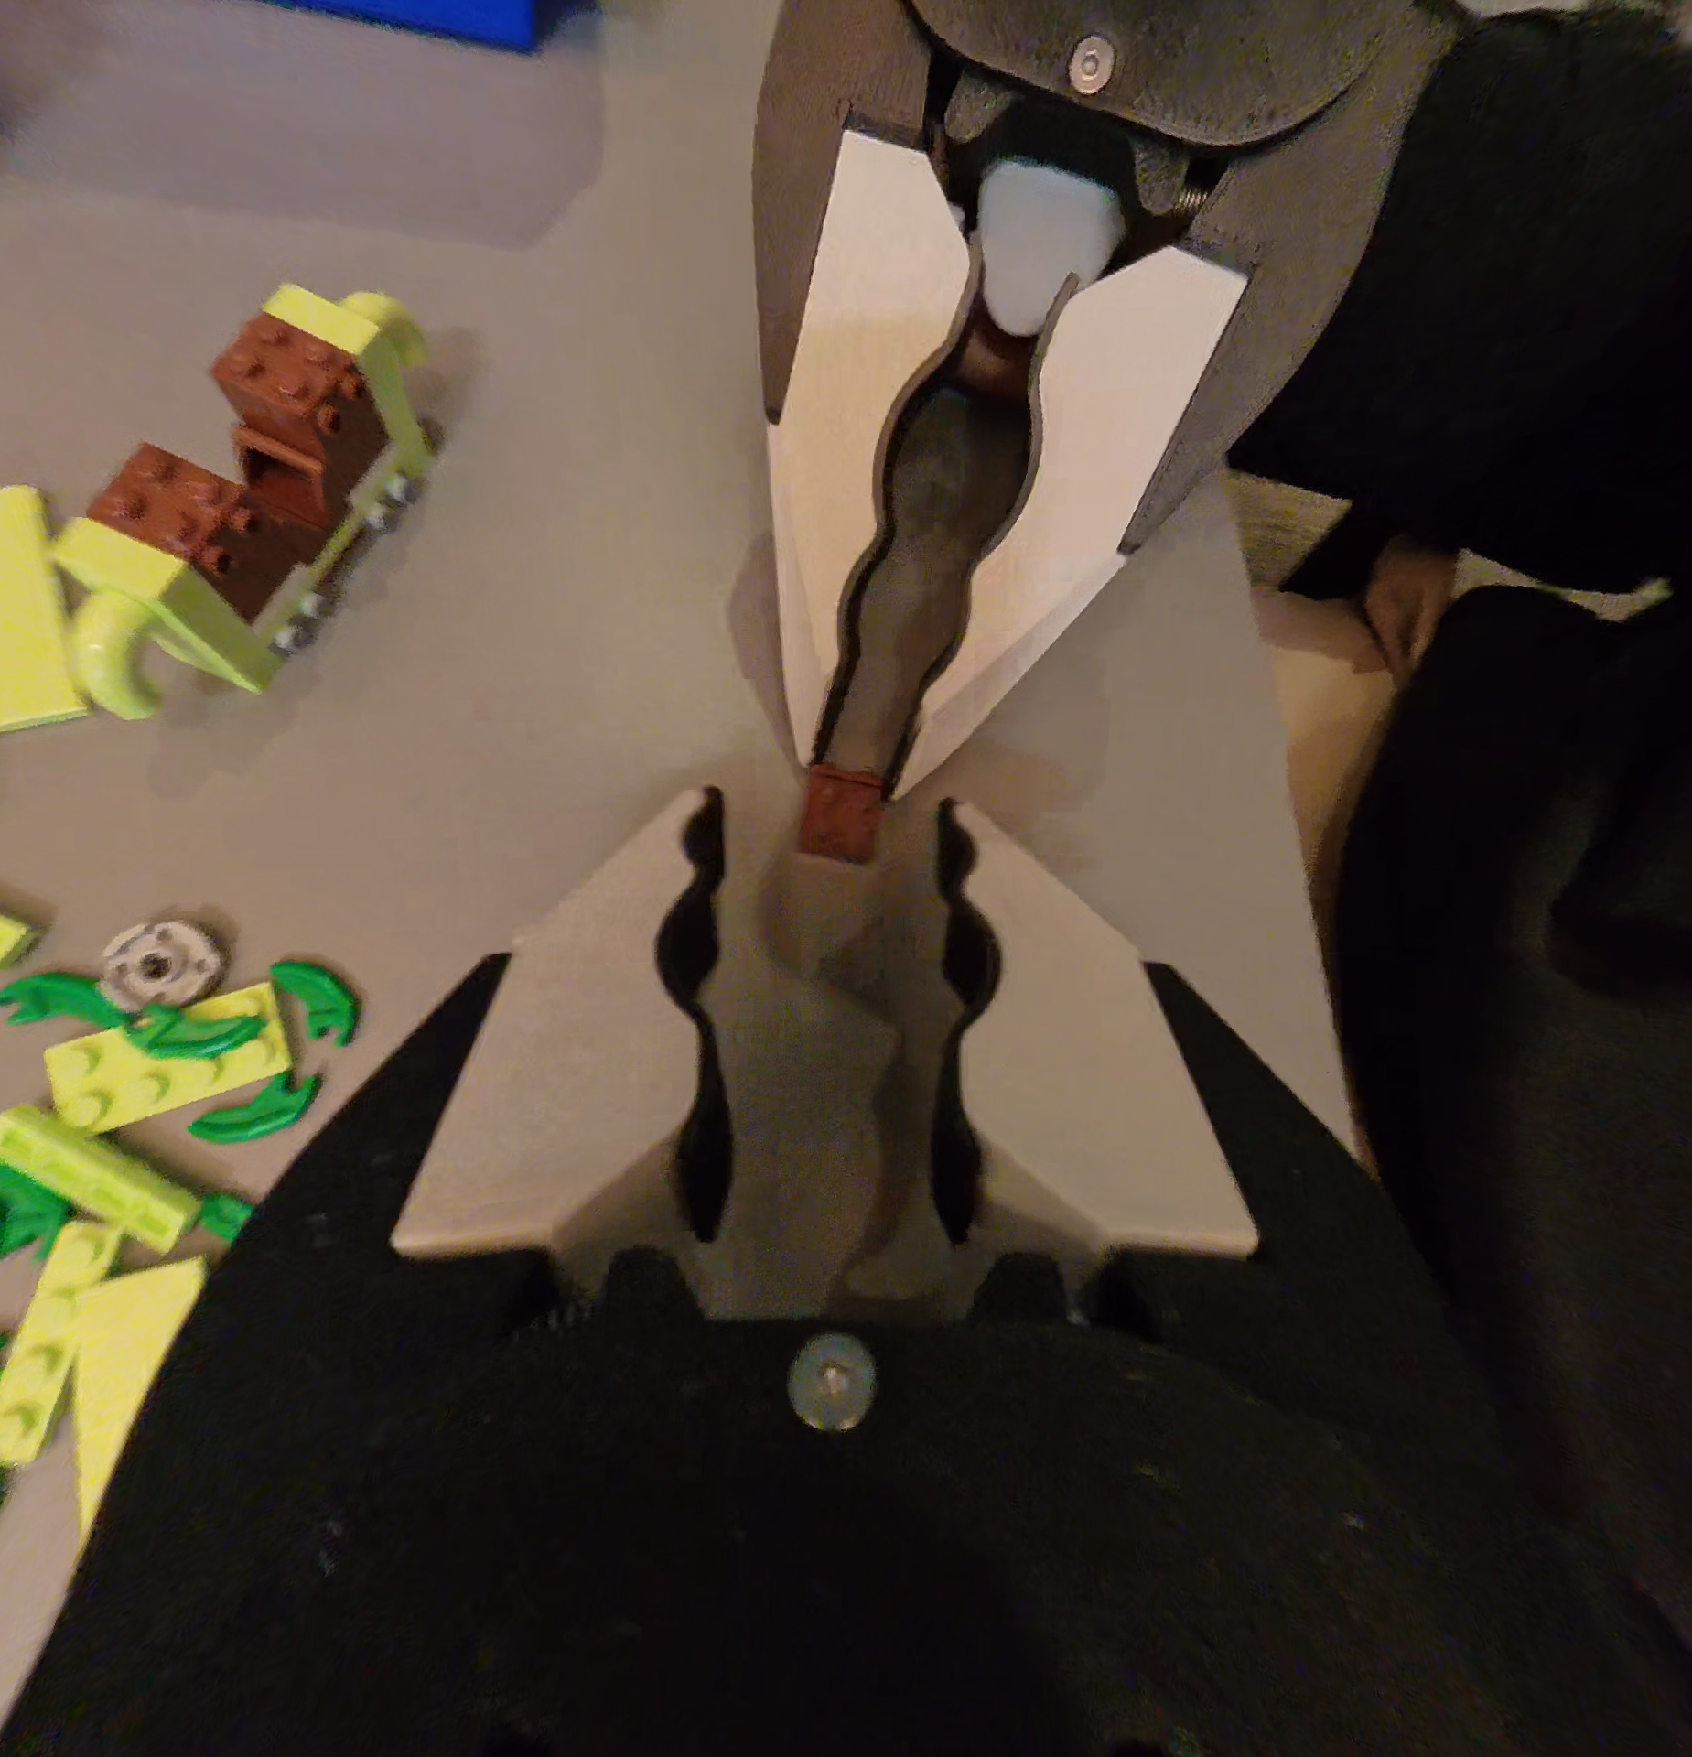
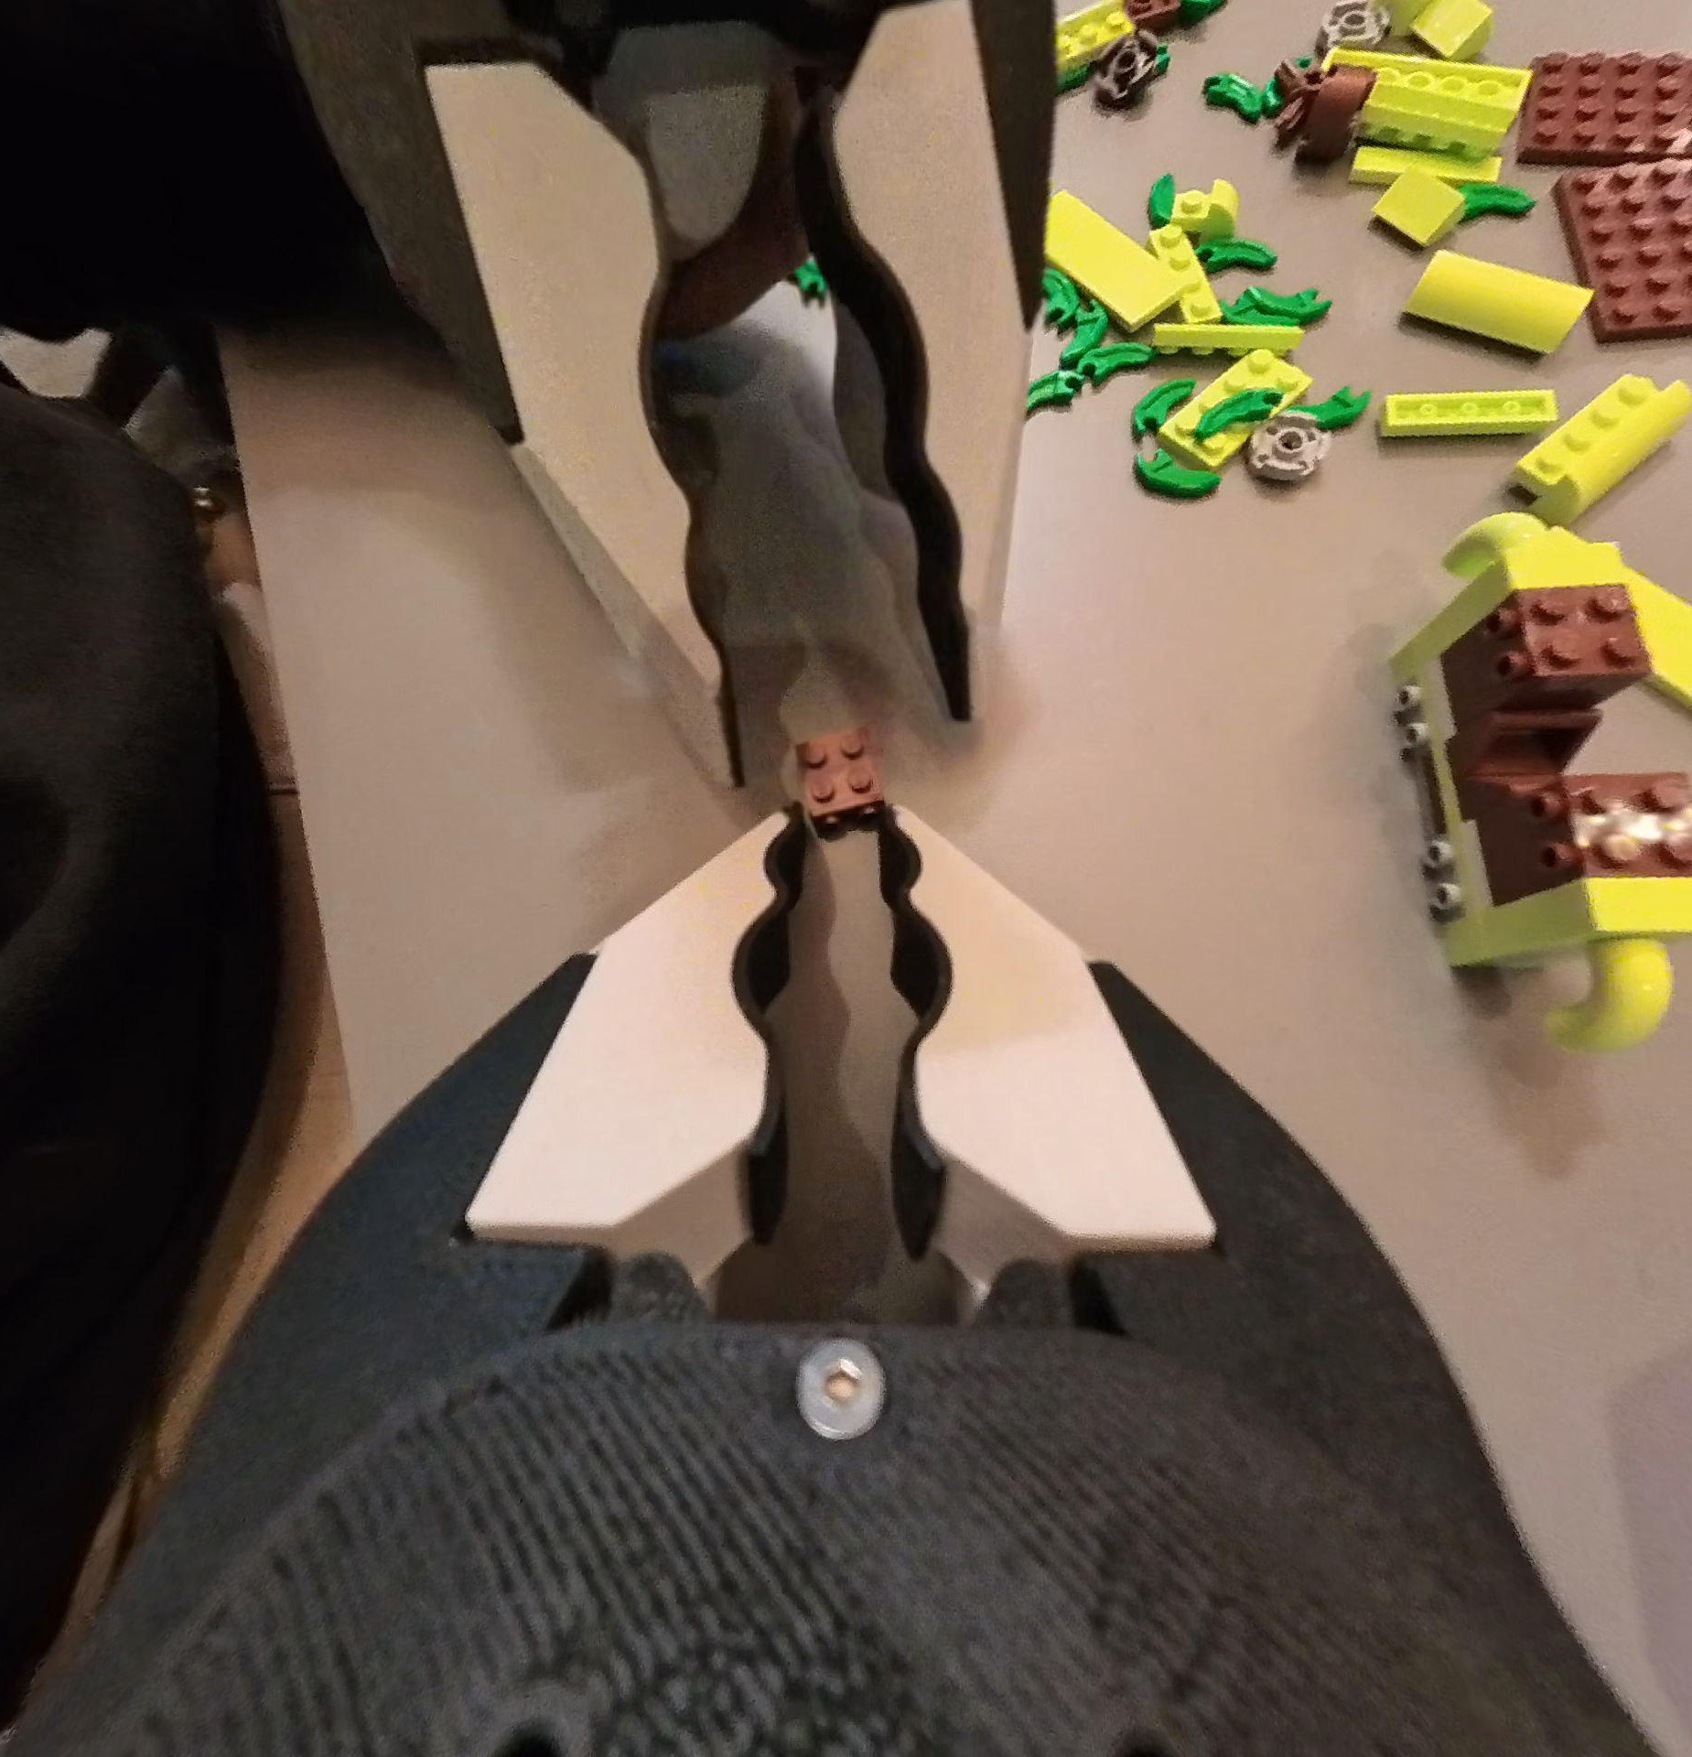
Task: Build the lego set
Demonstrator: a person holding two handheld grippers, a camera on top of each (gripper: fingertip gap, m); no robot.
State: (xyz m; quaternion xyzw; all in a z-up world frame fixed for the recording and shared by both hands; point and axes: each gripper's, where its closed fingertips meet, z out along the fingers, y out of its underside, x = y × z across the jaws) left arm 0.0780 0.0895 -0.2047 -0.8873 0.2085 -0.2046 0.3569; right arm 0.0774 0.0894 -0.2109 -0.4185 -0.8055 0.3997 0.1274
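Note:
My right gripper (image 2: 842,822) is shut on a small brown 2x2 brick (image 2: 840,775), held at its fingertips just above the grey table. In the left wrist view the right gripper (image 1: 853,768) comes in from the top, with the brick (image 1: 840,825) at its tips. My left gripper (image 1: 830,808) is open, tips either side of the brick without touching it. It faces the right one tip to tip and shows from above in the right wrist view (image 2: 849,740). A partly built brown and lime model (image 1: 290,494) (image 2: 1564,780) lies on its side nearby.
Loose lime bricks and green leaf pieces (image 1: 157,1065) (image 2: 1203,314) are scattered on the table. Two brown plates (image 2: 1631,105) and a grey round piece (image 2: 1289,447) lie among them. A blue object (image 1: 423,19) is at the far edge. A person's dark sleeve (image 1: 1536,856) borders the table edge. Less than 4 cm separates the two grippers' tips.

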